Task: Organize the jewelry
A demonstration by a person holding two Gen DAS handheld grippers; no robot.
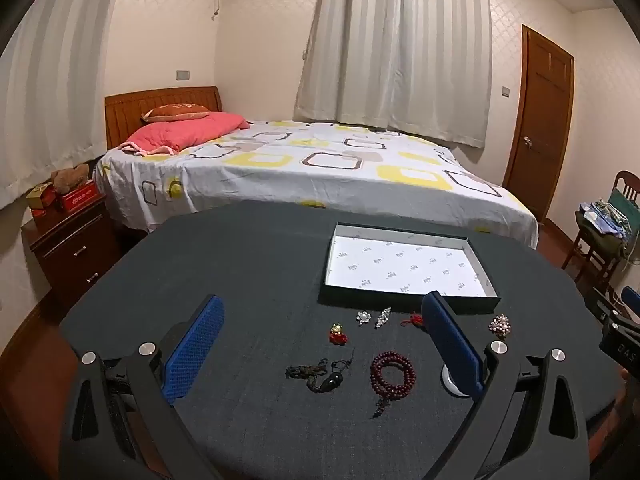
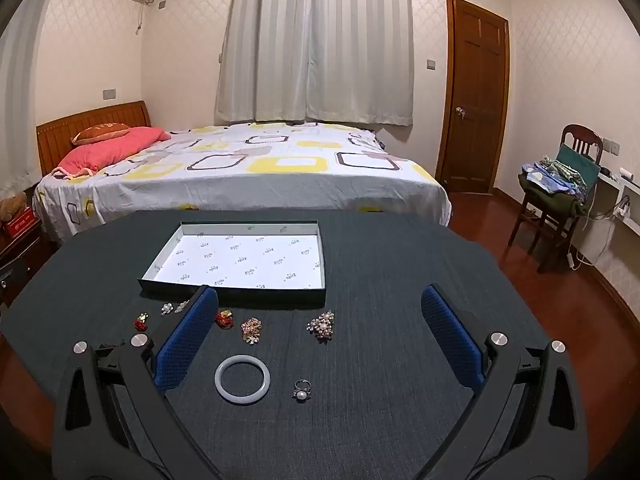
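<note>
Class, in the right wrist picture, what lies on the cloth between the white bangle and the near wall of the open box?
In the right wrist view, a small gold brooch lies between the white bangle and the box, touching neither.

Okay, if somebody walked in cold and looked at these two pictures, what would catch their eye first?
Probably the open tray with its white printed lining, empty, at the far middle of the dark table. Next, the jewelry strewn in front of it: a pale bangle and a pearl ring nearest the right gripper, and a dark red bead bracelet between the fingers of the left gripper. Both grippers are open and hold nothing.
</note>
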